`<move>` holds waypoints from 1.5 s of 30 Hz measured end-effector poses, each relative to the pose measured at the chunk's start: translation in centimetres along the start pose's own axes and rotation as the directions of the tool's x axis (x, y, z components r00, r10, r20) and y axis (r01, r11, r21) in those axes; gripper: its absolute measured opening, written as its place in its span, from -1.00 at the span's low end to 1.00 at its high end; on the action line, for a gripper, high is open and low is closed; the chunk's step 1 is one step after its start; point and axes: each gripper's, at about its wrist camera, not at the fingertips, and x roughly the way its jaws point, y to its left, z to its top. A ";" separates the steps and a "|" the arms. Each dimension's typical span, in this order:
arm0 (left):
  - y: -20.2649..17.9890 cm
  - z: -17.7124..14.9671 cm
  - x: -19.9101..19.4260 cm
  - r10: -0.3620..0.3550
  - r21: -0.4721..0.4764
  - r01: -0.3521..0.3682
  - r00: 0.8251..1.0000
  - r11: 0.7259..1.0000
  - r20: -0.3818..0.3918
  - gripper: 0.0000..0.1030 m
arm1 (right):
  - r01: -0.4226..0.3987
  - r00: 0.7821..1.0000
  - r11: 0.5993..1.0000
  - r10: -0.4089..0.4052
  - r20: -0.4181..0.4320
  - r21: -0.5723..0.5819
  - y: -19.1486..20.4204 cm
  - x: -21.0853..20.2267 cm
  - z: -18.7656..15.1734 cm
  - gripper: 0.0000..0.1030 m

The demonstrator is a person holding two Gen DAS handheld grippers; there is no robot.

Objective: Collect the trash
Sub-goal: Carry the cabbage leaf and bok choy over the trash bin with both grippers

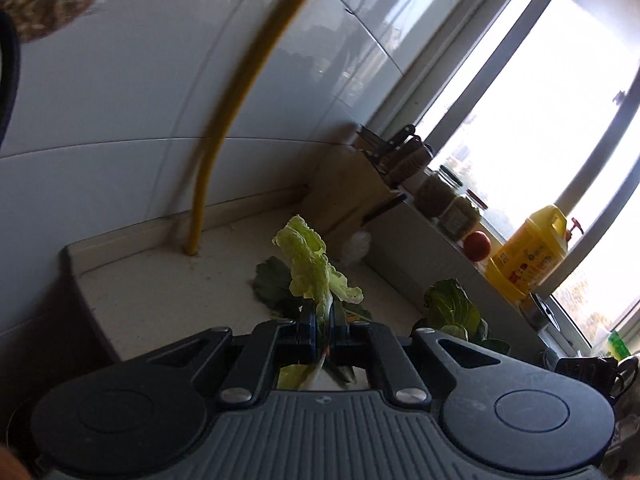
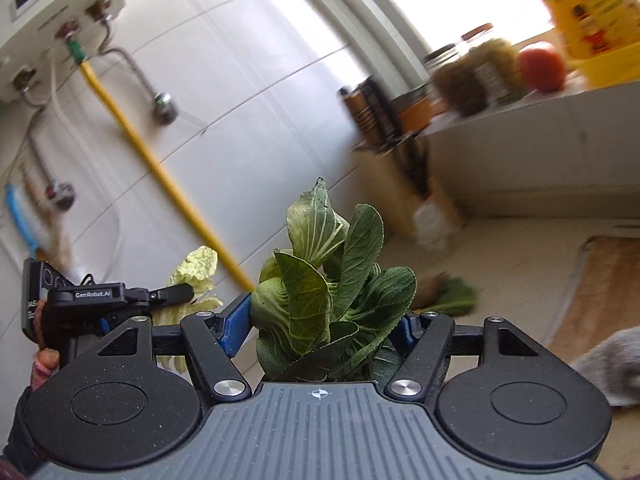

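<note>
My left gripper [image 1: 323, 320] is shut on a pale yellow-green cabbage leaf [image 1: 310, 264] and holds it upright above the counter [image 1: 160, 292]. My right gripper [image 2: 320, 320] is shut on a bunch of dark green bok choy leaves [image 2: 320, 280], lifted off the counter. In the right wrist view the left gripper [image 2: 176, 292] shows at the left with the pale leaf [image 2: 198, 270]. The bok choy also shows at the right in the left wrist view [image 1: 454, 310]. A dark green leaf [image 1: 272, 288] lies on the counter behind the pale one. Another green scrap [image 2: 452, 294] lies on the counter.
A yellow gas pipe [image 1: 224, 132] runs down the tiled wall to the counter. A knife block [image 1: 352, 188] stands in the corner. Jars [image 1: 448, 204], a tomato [image 1: 477, 246] and a yellow oil bottle [image 1: 528, 256] sit on the windowsill. A wooden cutting board [image 2: 600, 280] lies at the right.
</note>
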 end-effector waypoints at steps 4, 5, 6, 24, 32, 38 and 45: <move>2.5 -1.5 -4.0 0.050 -0.058 -0.047 0.997 0.997 0.051 -0.93 | -0.092 0.990 0.995 0.088 -0.111 -0.030 2.4 2.9 -1.1 0.44; 3.1 -1.9 -4.9 0.060 -0.071 -0.056 0.997 0.996 0.057 -0.93 | -0.111 0.985 0.993 0.105 -0.137 -0.038 3.2 3.5 -1.3 0.44; 3.8 -2.3 -5.7 0.071 -0.081 -0.066 0.996 0.994 0.060 -0.93 | -0.129 0.980 0.990 0.120 -0.159 -0.050 4.0 4.0 -1.7 0.44; 17.1 -6.9 -12.3 0.181 -0.273 -0.171 0.984 0.947 0.011 -0.93 | -0.348 0.847 0.936 0.293 -0.444 -0.046 19.0 13.3 -12.1 0.44; 20.1 -7.9 -11.1 0.152 -0.267 -0.160 0.987 0.950 -0.051 -0.93 | -0.297 0.836 0.953 0.232 -0.498 -0.054 20.6 15.7 -14.8 0.44; 21.8 -8.5 -10.1 0.136 -0.285 -0.159 0.986 0.945 -0.100 -0.93 | -0.255 0.839 0.965 0.189 -0.510 -0.063 21.4 16.9 -16.7 0.44; 22.5 -8.9 -9.9 0.179 -0.319 -0.199 0.980 0.927 -0.093 -0.93 | -0.222 0.828 0.973 0.158 -0.539 -0.056 21.5 18.4 -17.8 0.44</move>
